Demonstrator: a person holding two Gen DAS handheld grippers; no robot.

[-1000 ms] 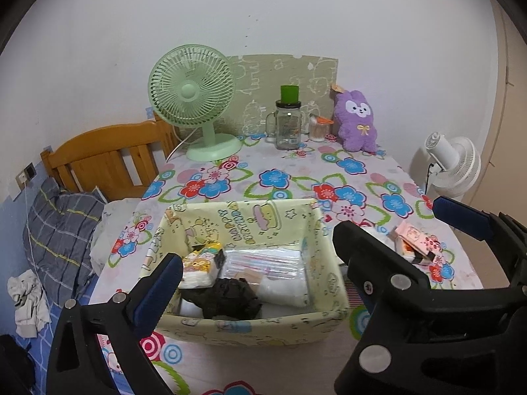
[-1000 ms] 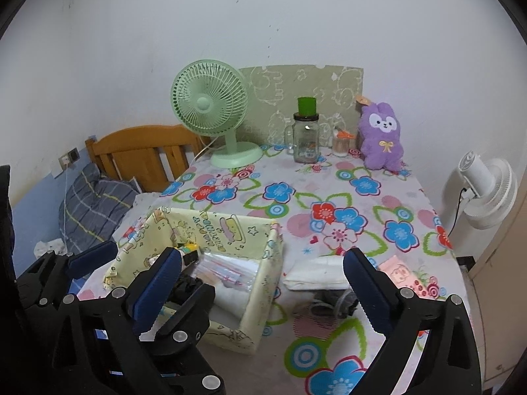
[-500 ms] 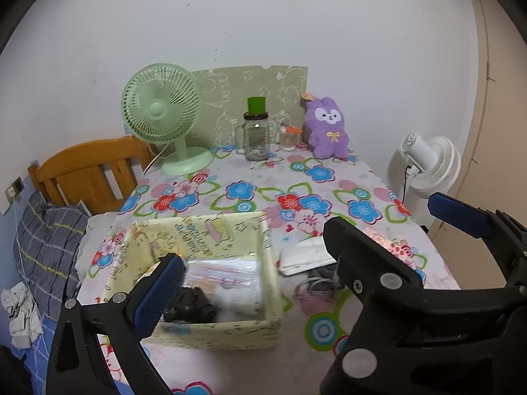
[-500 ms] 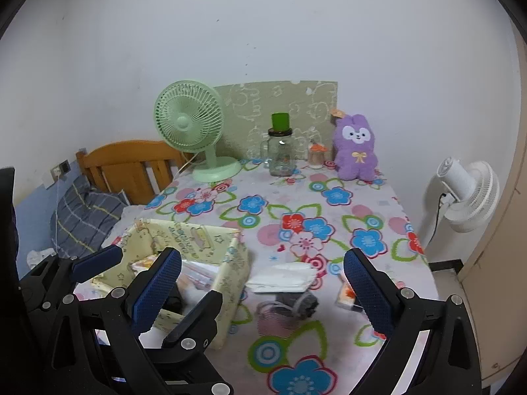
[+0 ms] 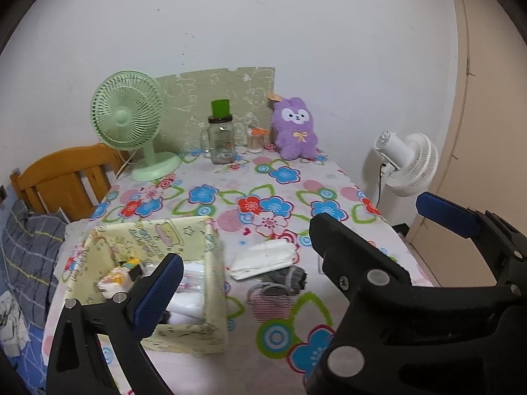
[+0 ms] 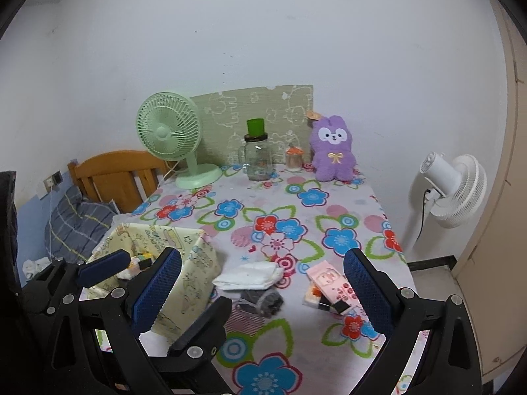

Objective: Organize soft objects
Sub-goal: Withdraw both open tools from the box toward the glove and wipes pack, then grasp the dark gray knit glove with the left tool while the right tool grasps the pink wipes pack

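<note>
We are holding the left gripper [image 5: 296, 240] and right gripper [image 6: 263, 283] above the tabletop [image 6: 349, 197], jaws apart and empty. The fabric bin [image 6: 194, 263] is sitting at 9 o'clock; the white folded cloth [image 6: 250, 275] and grey pouch [image 6: 266, 301] are lying just beside it, awaiting pickup.

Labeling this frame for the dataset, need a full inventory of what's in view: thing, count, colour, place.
fabric bin: 1, pale yellow print, near left of table, packets inside
white folded pad: 1, white, right of bin
grey pouch: 1, dark grey, touching pad's near edge
pink packet: 1, pink, near right of table
tablecloth: 1, floral, covers table
desk fan: 1, green, far left
glass jar: 1, clear, green cup on top, far centre
small jar: 1, orange lid, beside plush
plush: 1, purple, far right
floor fan: 1, white, right of table
headboard: 1, wooden, left
left gripper: open
right gripper: open
</note>
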